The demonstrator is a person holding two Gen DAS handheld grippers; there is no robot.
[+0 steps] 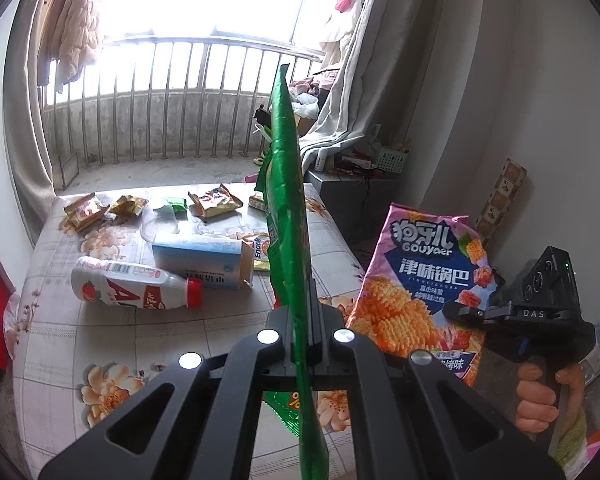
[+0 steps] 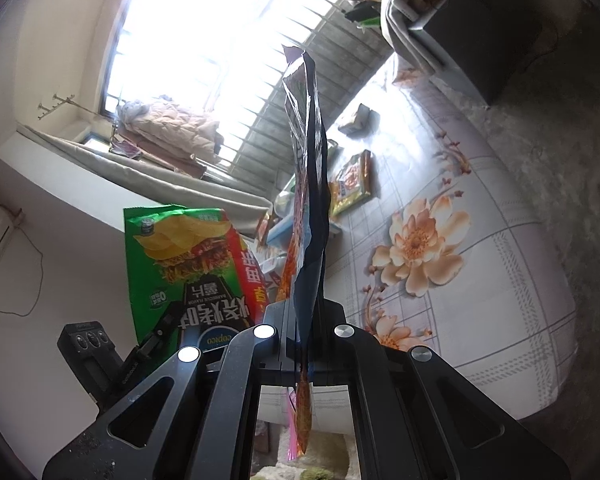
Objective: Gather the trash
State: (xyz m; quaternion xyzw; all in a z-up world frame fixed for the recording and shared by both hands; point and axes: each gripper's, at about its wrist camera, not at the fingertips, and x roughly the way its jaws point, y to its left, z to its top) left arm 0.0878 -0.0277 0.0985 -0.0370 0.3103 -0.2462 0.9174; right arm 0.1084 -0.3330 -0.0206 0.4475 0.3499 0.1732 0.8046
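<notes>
On floral table [image 1: 100, 332]: one bottle [image 1: 136, 285], one box [image 1: 200, 258].

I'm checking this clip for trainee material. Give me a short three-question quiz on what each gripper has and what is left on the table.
1. True or false: the left gripper is shut on the green chip bag.
2. What does the right gripper hold? A) pink snack bag B) white bottle C) blue carton
3. Fill in: the white bottle with the red cap lies on its ____ on the floral tablecloth.

Key: 1 true; 2 A; 3 side.
</notes>
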